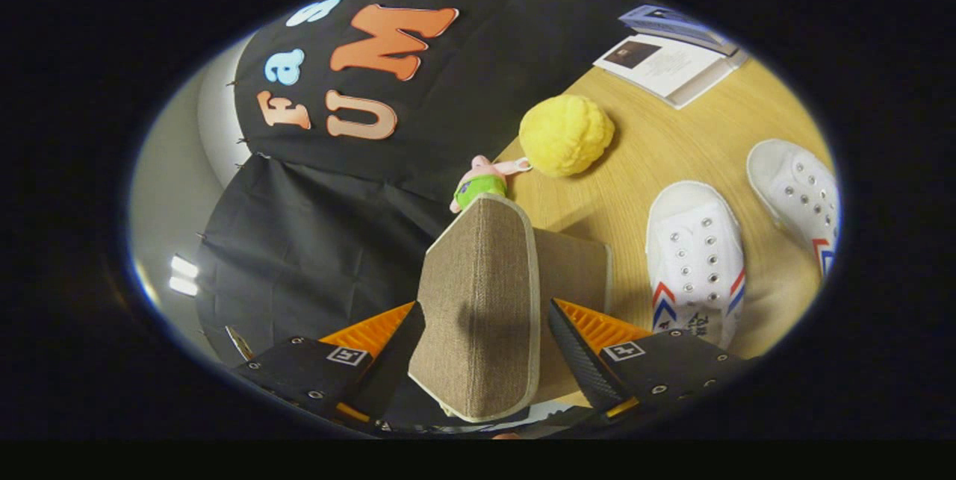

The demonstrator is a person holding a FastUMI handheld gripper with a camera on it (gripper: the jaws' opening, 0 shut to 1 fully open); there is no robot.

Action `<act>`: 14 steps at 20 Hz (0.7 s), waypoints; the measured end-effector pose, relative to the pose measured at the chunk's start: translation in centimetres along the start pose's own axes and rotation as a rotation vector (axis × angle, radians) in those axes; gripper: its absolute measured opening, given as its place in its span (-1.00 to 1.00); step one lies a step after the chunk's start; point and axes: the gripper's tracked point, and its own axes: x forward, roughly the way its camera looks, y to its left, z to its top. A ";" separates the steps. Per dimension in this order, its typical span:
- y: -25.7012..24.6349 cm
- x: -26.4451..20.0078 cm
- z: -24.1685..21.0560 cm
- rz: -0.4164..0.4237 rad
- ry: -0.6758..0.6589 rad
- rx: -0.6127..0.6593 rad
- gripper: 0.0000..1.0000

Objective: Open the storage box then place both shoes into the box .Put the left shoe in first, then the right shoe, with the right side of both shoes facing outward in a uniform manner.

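The brown fabric lid (478,293) of the storage box, edged with pale trim, stands raised between my fingers, and my gripper (485,349) is shut on it. Behind the lid, part of the box body (573,271) rests on the wooden table (672,144). Two white lace-up shoes with red and blue chevrons lie beyond my right finger. The nearer shoe (696,263) is just past the box. The farther shoe (795,196) lies to its right. The inside of the box is hidden by the lid.
A yellow fluffy ball (566,134) sits on the table beyond the box. A small pink and green plush toy (482,183) lies at the table's edge by the lid's top. Booklets (668,58) lie at the far side. Black cloth hangs to the left.
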 end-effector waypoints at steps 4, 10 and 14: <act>0.4 1.3 -1.6 0.050 0.043 0.051 0.97; 0.9 0.7 -1.3 0.100 0.028 0.108 0.96; 1.9 -0.8 0.2 0.154 -0.017 0.136 0.93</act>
